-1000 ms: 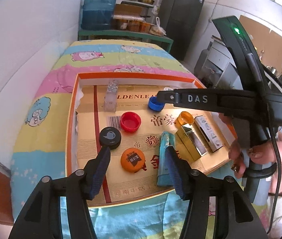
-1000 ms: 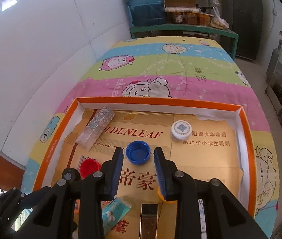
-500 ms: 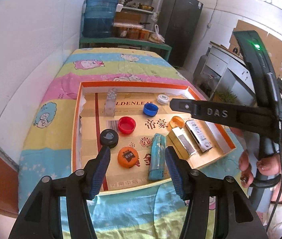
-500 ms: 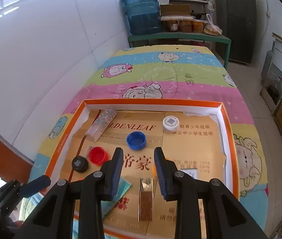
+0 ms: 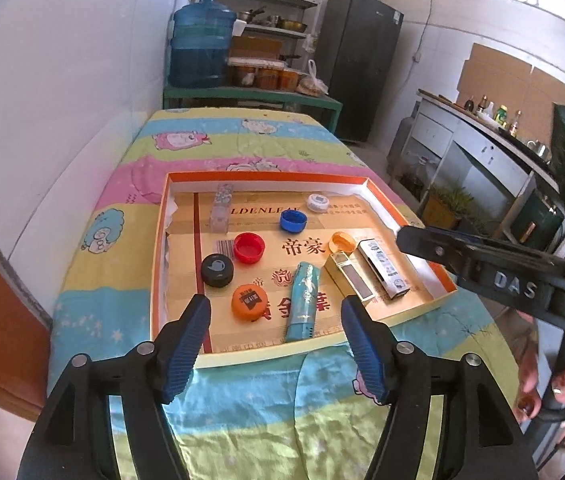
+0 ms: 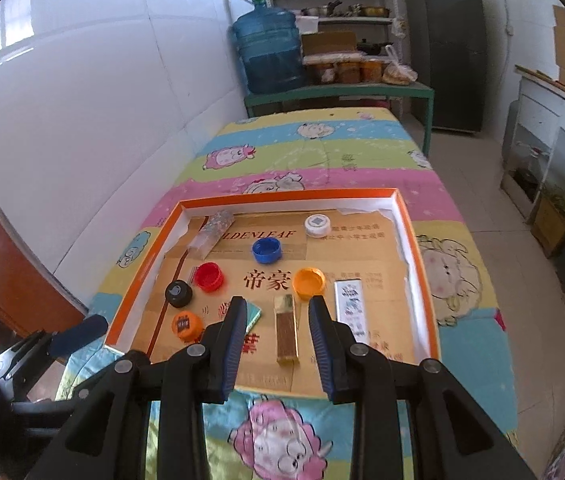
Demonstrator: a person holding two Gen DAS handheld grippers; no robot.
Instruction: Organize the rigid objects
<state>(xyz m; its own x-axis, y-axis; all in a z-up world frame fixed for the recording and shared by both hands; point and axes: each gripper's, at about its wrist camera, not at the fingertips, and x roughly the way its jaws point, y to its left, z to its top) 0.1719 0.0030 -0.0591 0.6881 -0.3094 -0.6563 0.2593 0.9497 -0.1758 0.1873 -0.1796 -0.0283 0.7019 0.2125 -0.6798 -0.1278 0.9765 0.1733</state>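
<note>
An orange-rimmed shallow box [image 5: 159, 248] [image 6: 422, 288] lies on the cartoon blanket. Inside are caps: blue [image 5: 293, 220] [image 6: 266, 250], red [image 5: 249, 247] [image 6: 209, 276], black [image 5: 217, 269] [image 6: 178, 293], orange with label [image 5: 248, 302] [image 6: 186, 324], open orange [image 5: 342, 241] [image 6: 309, 282], white [image 5: 318, 202] [image 6: 317, 225]. There are also a teal box [image 5: 303, 300], a gold box [image 5: 348, 276] [image 6: 286, 334], a white patterned box [image 5: 383, 268] [image 6: 350, 310] and a clear glitter box [image 5: 221, 207] [image 6: 211, 232]. My left gripper [image 5: 274, 324] is open and empty above the box's near edge. My right gripper [image 6: 278, 320] is open and empty above the gold box.
The blanket-covered table [image 6: 322, 152] runs along a white wall on the left. A blue water jug [image 5: 202, 48] and shelves stand at the far end. A dark fridge [image 6: 442, 40] and a counter [image 5: 482, 148] are on the right.
Both grippers have pulled back and up from the box, so the whole box shows. The right gripper has moved away from the blue cap. Nothing was picked up.
</note>
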